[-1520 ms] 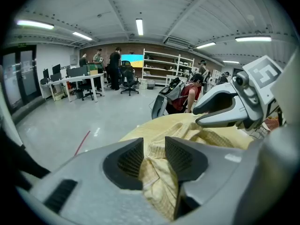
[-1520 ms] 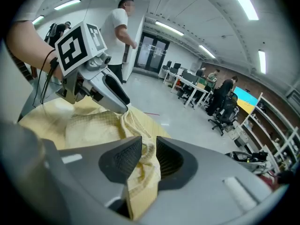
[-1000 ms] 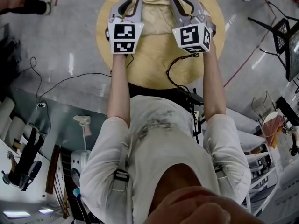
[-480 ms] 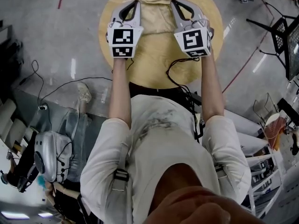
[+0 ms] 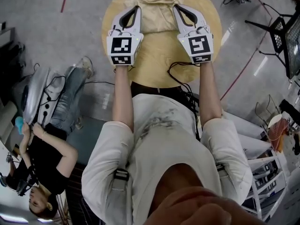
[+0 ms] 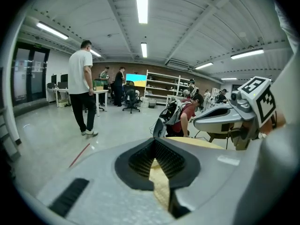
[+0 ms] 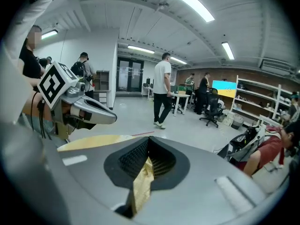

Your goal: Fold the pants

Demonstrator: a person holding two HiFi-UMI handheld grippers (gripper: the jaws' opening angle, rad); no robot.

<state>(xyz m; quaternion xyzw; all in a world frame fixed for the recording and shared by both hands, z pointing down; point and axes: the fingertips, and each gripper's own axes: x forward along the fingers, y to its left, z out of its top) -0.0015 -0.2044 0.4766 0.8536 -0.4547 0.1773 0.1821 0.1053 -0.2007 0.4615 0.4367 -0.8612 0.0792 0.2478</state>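
Pinches the left edge of the tan pants (image 5: pixel 157 13) in the left tongs (image 5: pixel 135 10), jaws pressed together on the cloth. Pinches the right edge likewise in the right tongs (image 5: pixel 178 9), keeping the pants stretched between both tongs over the round wooden worktop (image 5: pixel 159 60).

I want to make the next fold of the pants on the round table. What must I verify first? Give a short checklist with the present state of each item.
1. Left gripper shut on the pants: ok.
2. Right gripper shut on the pants: ok.
3. One gripper at each side edge of the pants, at about the same height: ok.
4. Black cable apart from the pants: ok.
5. Bare wood of the round table on the person's side of the pants: ok.
6. Each grip takes every fabric layer: cannot tell.
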